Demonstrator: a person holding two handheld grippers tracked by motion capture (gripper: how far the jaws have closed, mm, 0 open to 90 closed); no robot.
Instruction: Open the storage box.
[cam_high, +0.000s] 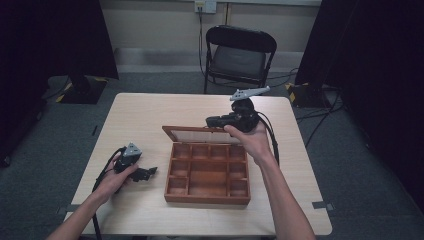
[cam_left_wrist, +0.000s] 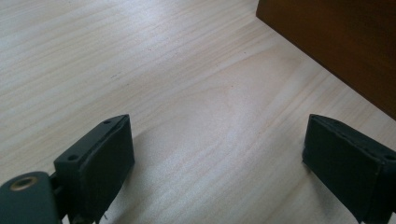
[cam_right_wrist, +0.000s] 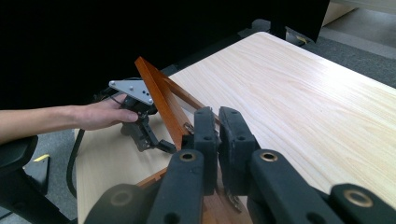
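**Mia:** What is the right claw (cam_right_wrist: 218, 140) doing?

**Ben:** Its two black jaws are squeezed onto the top edge of the thin brown wooden lid with the pale panel (cam_high: 200, 134). The lid stands up, almost straight, right under that claw.

**Mia:** And the box?

**Ben:** The brown wooden box with many little square holes (cam_high: 207, 172) sits on the pale wooden counter (cam_high: 145, 112), just below and in front of the right claw. All the little holes look empty.

**Mia:** What about the left claw (cam_high: 145, 173)?

**Ben:** It rests low on the counter with its jaws spread wide and nothing between them. The side wall of the box is just beside it, not touching.

**Mia:** Is the lid hard to hold?

**Ben:** I think the wood is stiff and light, but smooth, so it could slip. The frame edge is the best spot to pinch, not the pale middle, which may be thin and could crack. The lid swings on little metal hinges, so it should be moved slowly. The box may slide on the counter, so the left claw could hold its side wall.

**Mia:** What else is there?

**Ben:** A black folding chair (cam_high: 240, 52) far past the right claw.
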